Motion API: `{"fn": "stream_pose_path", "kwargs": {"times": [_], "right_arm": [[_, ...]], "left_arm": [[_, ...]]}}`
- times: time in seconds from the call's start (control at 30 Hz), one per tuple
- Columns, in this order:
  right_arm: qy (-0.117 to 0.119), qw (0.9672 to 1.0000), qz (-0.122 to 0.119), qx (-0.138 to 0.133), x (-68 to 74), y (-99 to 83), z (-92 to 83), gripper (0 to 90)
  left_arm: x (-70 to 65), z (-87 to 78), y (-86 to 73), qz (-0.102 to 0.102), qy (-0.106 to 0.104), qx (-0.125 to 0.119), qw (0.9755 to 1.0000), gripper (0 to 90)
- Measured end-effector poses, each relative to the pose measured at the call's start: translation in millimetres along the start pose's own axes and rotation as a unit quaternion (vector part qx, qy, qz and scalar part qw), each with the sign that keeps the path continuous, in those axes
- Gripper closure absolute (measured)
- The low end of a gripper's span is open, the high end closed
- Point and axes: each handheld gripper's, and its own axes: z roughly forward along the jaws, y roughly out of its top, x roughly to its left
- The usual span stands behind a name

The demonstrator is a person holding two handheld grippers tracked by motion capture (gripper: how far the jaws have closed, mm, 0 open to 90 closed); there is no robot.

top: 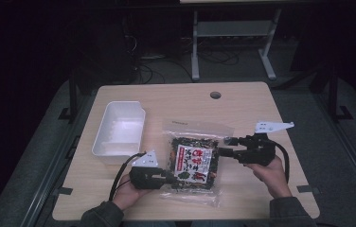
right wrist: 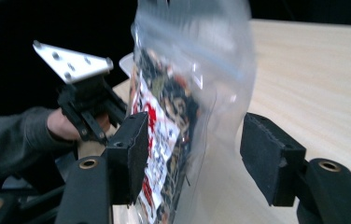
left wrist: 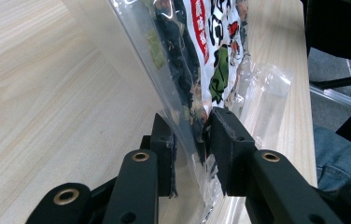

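— What's on the table (top: 242, 99) right now?

— A clear plastic bag (top: 192, 161) of dark dried food with a red and white label, lying a little right of the middle, toward the person's side. To its left, well apart, sits a white tub (top: 119, 131), open at the top.

— And the two claws?

— The left gripper (top: 170, 178) comes in at the bag's lower left corner. In the left gripper view (left wrist: 193, 154) its jaws are pressed together on the bag's edge, with the plastic (left wrist: 183, 56) rising up between them, so it is pinching the bag.

— The right one?

— The right gripper (top: 223, 147) is at the bag's right edge, about halfway up. In the right gripper view (right wrist: 194, 158) its jaws stand spread wide, one on each side of the bag (right wrist: 183, 102). The left pad (right wrist: 131, 154) is just against the label side; the right pad (right wrist: 269, 156) is clear of the plastic.

— Anything else worth noting?

— Beyond the bag in that same view you can see the left gripper (right wrist: 87, 112), its grey plate on top, held in a hand (right wrist: 64, 125) with a dark sleeve. From above, both hands reach in from the near edge of the table.
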Motion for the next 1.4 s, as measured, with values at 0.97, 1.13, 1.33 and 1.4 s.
{"fn": "stream_pose_path", "kwargs": {"times": [0.97,1.13,1.33,1.4], "right_arm": [[0.08,0.9966,-0.018,0.011,19.4,-1.9,27.3,74.6],[0.057,0.9983,-0.014,-0.002,21.6,-0.3,20.0,74.8],[0.019,0.9997,-0.001,-0.017,20.0,0.6,10.3,74.9],[0.005,0.9997,0.003,-0.024,19.7,1.5,7.3,74.8]], "left_arm": [[-1.4,-7.3,-4.0,0.017,0.03,0.001,0.9994,58.4],[-2.5,-11.8,-6.1,0.022,0.042,0.005,0.9988,51.6],[-5.4,-16.4,-8.4,0.03,0.064,0.012,0.9974,46.4],[-7.0,-18.9,-9.4,0.034,0.074,0.017,0.9966,44.7]]}}
